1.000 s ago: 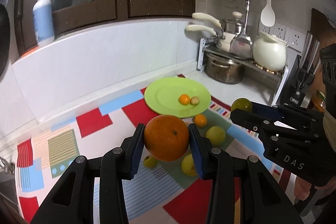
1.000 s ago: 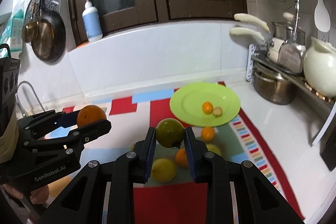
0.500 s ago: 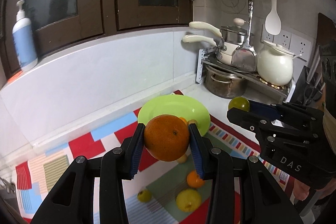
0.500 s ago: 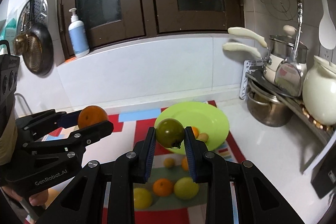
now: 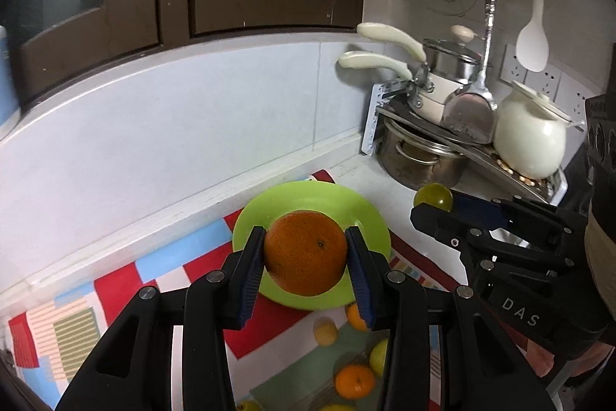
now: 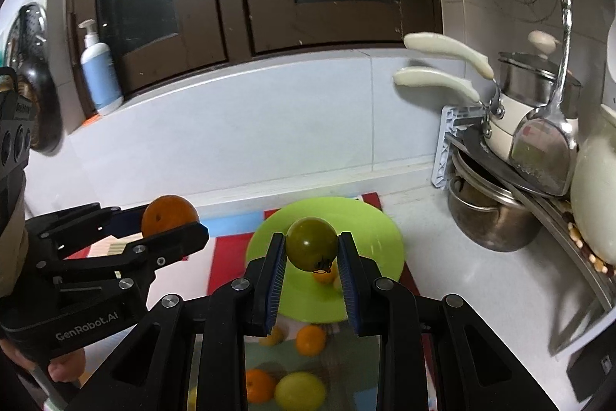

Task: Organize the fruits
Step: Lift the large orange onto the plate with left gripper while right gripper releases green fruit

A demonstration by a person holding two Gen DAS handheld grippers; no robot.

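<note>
My left gripper point(image 5: 306, 253) is shut on a large orange point(image 5: 306, 252), held in the air just in front of the lime-green plate point(image 5: 346, 207). From the right wrist view that orange point(image 6: 169, 214) shows at the left in the left gripper point(image 6: 173, 222). My right gripper point(image 6: 311, 251) is shut on a small green tomato point(image 6: 311, 243), hanging above the plate point(image 6: 369, 234). That tomato point(image 5: 433, 197) also shows at the right of the left wrist view. Small fruits point(image 6: 325, 274) lie on the plate, partly hidden. Several oranges and yellow fruits point(image 6: 299, 390) lie loose on the patchwork mat point(image 5: 115, 284).
A rack with a steel pot point(image 5: 419, 160), stacked pans and a white jar point(image 5: 529, 137) stands at the right of the counter. A spatula and spoon hang above it. A blue soap bottle point(image 6: 98, 68) stands on the ledge under dark cabinets. A hand point(image 6: 63, 366) holds the left gripper.
Both grippers have moved forward toward the plate, carrying the orange and the tomato. The plate now sits right behind the fruits, and the loose fruit has slid to the bottom of view.
</note>
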